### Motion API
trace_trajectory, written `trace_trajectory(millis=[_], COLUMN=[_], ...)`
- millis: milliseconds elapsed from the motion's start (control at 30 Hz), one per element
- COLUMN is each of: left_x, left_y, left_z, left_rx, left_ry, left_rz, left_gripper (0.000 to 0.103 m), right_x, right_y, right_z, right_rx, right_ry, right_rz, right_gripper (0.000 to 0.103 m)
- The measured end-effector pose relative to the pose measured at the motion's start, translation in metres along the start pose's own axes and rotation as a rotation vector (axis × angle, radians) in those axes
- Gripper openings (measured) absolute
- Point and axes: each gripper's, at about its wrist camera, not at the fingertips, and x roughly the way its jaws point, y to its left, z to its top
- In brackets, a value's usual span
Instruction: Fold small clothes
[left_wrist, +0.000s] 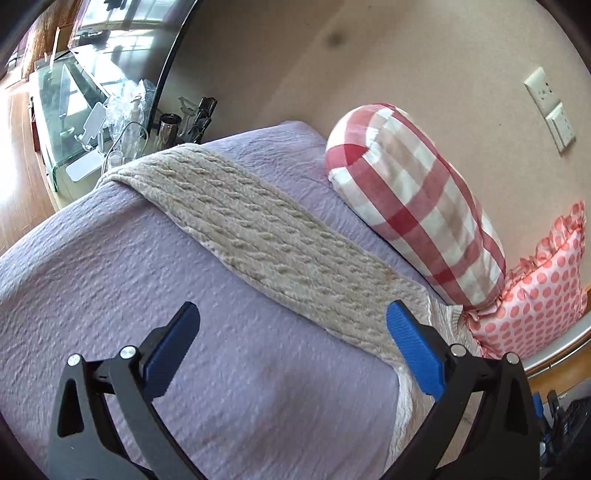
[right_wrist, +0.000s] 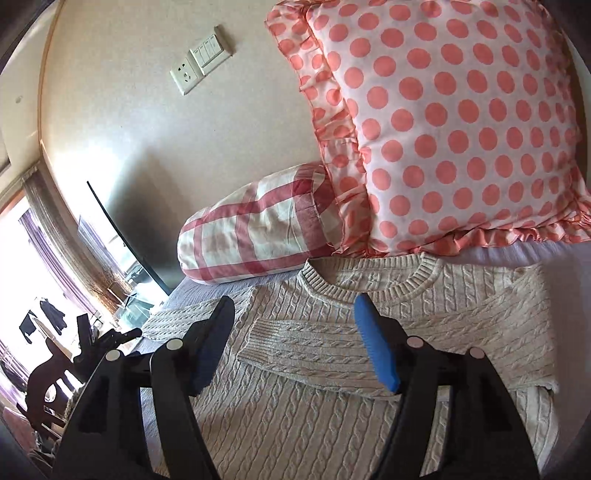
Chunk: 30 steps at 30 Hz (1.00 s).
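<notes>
A cream cable-knit sweater (right_wrist: 332, 417) lies flat on a lilac bedspread (left_wrist: 110, 266), neck toward the pillows. Its right sleeve (right_wrist: 325, 343) is folded across the chest. Its left sleeve (left_wrist: 266, 236) stretches out straight over the bedspread. My left gripper (left_wrist: 295, 343) is open and empty, hovering just above the bed near the shoulder end of that sleeve. My right gripper (right_wrist: 295, 339) is open and empty, above the chest and the folded sleeve.
A red-and-white checked bolster (left_wrist: 417, 199) and a pink polka-dot ruffled pillow (right_wrist: 454, 122) lie against the wall behind the sweater. A glass table (left_wrist: 66, 110) with bottles and clutter stands beyond the bed's far edge. Wall switches (right_wrist: 201, 62) are above.
</notes>
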Motion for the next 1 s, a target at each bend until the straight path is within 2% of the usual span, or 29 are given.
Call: trace_trajectory(millis=[67, 233, 333, 400, 433, 467, 500, 567, 667, 767, 833, 900, 967, 1000], left_x=[0.015, 0.023, 0.027, 0.029, 0.03, 0.033, 0.035, 0.029, 0.007, -0.009, -0.014, -0.009, 0.003, 0.014], left_y=[0.018, 0.055, 0.07, 0.077, 0.08, 0.082, 0.084, 0.078, 0.013, -0.088, -0.17, -0.247, -0.31, -0.334], left_z=[0.019, 0.056, 0.069, 0.076, 0.079, 0.081, 0.082, 0.083, 0.083, 0.061, 0.024, -0.028, -0.093, -0.125], left_rx=[-0.08, -0.244, -0.319, -0.343, -0.346, -0.344, -0.341, -0.312, -0.076, 0.2, 0.411, 0.601, 0.765, 0.841], left_ry=[0.03, -0.002, -0.008, -0.01, -0.012, -0.003, 0.013, -0.001, -0.074, -0.108, -0.105, -0.067, 0.031, 0.087], left_rz=[0.001, -0.065, -0.092, -0.073, -0.045, 0.002, 0.044, 0.065, 0.11, 0.047, -0.059, -0.191, -0.314, -0.34], left_gripper=[0.09, 0.083, 0.074, 0.062, 0.044, 0.014, 0.006, 0.006, 0.006, 0.006, 0.006, 0.006, 0.014, 0.015], right_x=[-0.01, -0.034, -0.039, -0.039, -0.039, -0.038, -0.038, -0.04, -0.046, -0.05, -0.05, -0.048, -0.044, -0.043], right_y=[-0.014, -0.045, -0.056, -0.06, -0.062, -0.063, -0.063, -0.062, -0.059, -0.061, -0.065, -0.069, -0.073, -0.075], right_z=[-0.004, -0.021, -0.027, -0.029, -0.03, -0.03, -0.031, -0.03, -0.029, -0.027, -0.027, -0.026, -0.027, -0.028], right_rx=[0.015, 0.071, 0.103, 0.117, 0.123, 0.126, 0.126, 0.116, 0.088, 0.092, 0.111, 0.132, 0.146, 0.15], right_ry=[-0.01, -0.034, -0.048, -0.052, -0.051, -0.05, -0.049, -0.052, -0.075, -0.094, -0.1, -0.098, -0.091, -0.084], right_rz=[-0.039, -0.116, -0.123, -0.122, -0.117, -0.113, -0.11, -0.105, -0.11, -0.108, -0.114, -0.121, -0.122, -0.127], right_gripper=[0.07, 0.074, 0.074, 0.074, 0.074, 0.074, 0.074, 0.074, 0.075, 0.076, 0.076, 0.076, 0.076, 0.076])
